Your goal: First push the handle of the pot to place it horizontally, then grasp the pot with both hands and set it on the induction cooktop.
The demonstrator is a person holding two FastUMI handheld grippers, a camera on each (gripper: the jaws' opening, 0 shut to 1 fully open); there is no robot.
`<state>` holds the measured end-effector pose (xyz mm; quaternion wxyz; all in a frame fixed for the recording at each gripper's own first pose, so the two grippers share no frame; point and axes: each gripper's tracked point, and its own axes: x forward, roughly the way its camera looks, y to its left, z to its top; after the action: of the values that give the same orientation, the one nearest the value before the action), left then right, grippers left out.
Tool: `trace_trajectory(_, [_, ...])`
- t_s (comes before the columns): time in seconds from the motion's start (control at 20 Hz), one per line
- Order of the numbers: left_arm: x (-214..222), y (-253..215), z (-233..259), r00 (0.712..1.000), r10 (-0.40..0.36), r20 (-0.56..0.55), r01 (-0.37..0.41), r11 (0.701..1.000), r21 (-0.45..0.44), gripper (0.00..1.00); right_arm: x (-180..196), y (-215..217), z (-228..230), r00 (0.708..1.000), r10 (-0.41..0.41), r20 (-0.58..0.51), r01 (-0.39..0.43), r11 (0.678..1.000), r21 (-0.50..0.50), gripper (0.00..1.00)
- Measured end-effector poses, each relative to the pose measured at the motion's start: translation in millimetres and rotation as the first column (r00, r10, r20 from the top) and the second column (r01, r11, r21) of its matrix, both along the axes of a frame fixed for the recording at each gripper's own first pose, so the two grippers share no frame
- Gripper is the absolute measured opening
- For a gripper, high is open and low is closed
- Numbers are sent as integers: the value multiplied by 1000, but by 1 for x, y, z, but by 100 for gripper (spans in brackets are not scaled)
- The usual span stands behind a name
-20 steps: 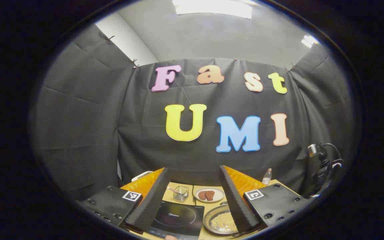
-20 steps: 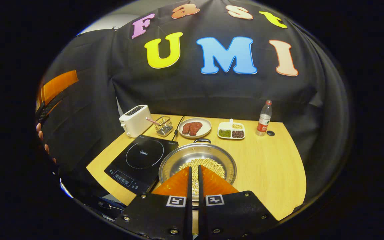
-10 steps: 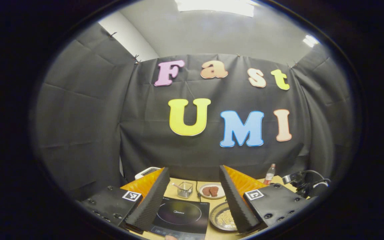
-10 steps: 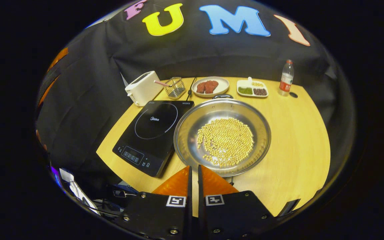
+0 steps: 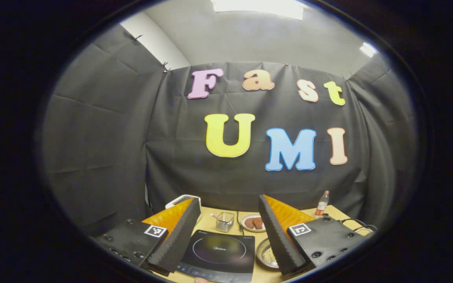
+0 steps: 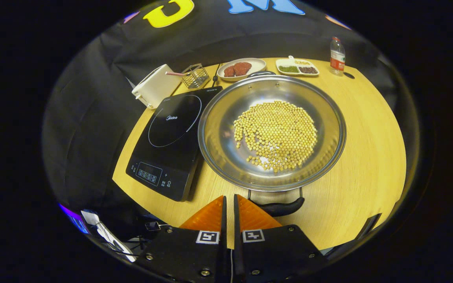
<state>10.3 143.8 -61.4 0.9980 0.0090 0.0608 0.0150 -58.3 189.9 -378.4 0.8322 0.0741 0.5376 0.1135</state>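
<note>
steel and pale beans sit just above the right gripper [image 6: 229, 202], its fingers pressed together and empty. the wide shallow steel pot [image 6: 271, 131] sits mid-frame, touching the black induction cooktop [image 6: 169, 137] on its left. nudge the near black handle [image 6: 279, 207] sideways, gently. the left gripper [image 5: 228, 228], fingers wide, waits high above the cooktop.

pot [image 5: 266, 253] half hidden behind left claw's finger, near handle [image 6: 279, 207] partly behind right claw's fingers

Left view level; right view overlooks table [image 6: 360, 157].
</note>
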Motion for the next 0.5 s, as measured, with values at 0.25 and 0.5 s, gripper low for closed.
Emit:
trace_trajectory(0.25, [-1, 13, -3, 1000, -13, -5, 13, 1000, -16, 99, 14, 3, -24, 995, -99, -31, 99, 995, -1, 7])
trace_trajectory(0.5, [-1, 15, -9, 999, -29, -22, 28, 999, -26, 99, 23, 5, -30, 978, -200, -51, 202, 978, 46, 5])
